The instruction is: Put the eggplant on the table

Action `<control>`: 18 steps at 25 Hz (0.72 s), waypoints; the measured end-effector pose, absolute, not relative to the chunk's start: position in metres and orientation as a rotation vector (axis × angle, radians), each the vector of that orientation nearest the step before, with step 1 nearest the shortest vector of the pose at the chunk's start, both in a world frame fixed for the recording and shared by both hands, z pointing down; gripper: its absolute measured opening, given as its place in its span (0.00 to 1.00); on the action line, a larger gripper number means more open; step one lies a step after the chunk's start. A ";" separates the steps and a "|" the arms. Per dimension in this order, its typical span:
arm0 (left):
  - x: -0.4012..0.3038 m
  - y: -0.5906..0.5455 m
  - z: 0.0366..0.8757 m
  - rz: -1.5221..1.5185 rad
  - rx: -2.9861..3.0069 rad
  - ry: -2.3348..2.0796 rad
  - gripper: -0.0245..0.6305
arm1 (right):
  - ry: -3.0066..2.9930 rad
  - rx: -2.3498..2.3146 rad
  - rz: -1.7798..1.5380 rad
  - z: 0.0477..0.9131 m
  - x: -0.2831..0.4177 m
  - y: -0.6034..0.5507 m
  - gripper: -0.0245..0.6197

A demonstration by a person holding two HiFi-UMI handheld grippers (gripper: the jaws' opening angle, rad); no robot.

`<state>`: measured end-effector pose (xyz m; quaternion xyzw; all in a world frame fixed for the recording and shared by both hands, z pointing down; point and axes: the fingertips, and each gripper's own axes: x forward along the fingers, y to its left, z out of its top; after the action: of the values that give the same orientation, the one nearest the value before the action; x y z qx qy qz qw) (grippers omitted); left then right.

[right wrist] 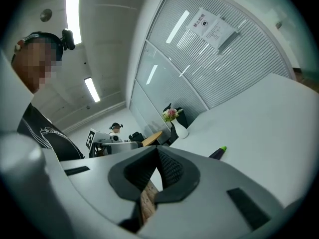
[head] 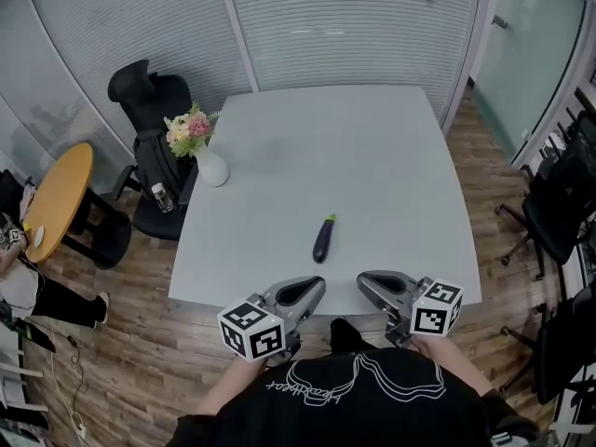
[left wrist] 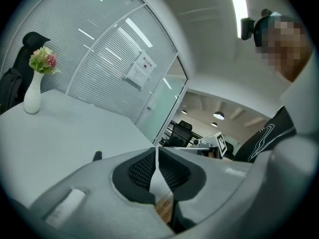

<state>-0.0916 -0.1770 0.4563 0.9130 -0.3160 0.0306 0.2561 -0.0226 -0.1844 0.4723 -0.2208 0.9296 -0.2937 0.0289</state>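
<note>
The dark purple eggplant [head: 323, 238] with a green stem lies flat on the white table [head: 372, 156], a little back from its front edge. My left gripper [head: 315, 288] hovers at that front edge, below and just left of the eggplant, its jaws shut with nothing in them. My right gripper [head: 366, 283] hangs beside it on the right, also shut and empty; the two tips face each other. In the left gripper view only the eggplant's end [left wrist: 97, 156] peeks over the shut jaws. In the right gripper view the eggplant [right wrist: 218, 153] lies beyond the shut jaws.
A white vase with flowers [head: 207, 156] stands at the table's left edge. A black office chair [head: 154, 128] is behind it, and a round orange table [head: 58, 198] is further left. More black chairs [head: 559, 203] line the right side. Wooden floor surrounds the table.
</note>
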 end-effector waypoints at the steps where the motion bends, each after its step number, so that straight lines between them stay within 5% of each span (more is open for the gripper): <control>1: -0.091 -0.175 0.455 0.088 2.491 -0.854 0.08 | 2.874 -0.683 -0.899 0.472 -0.024 -0.183 0.05; 18: -0.092 -0.155 0.464 0.115 2.483 -0.881 0.07 | 2.872 -0.685 -0.906 0.475 -0.029 -0.164 0.05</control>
<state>-0.0923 -0.1552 0.4643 0.9117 -0.3234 0.0422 0.2498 -0.0287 -0.1640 0.4749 -0.2218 0.9296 -0.2931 0.0264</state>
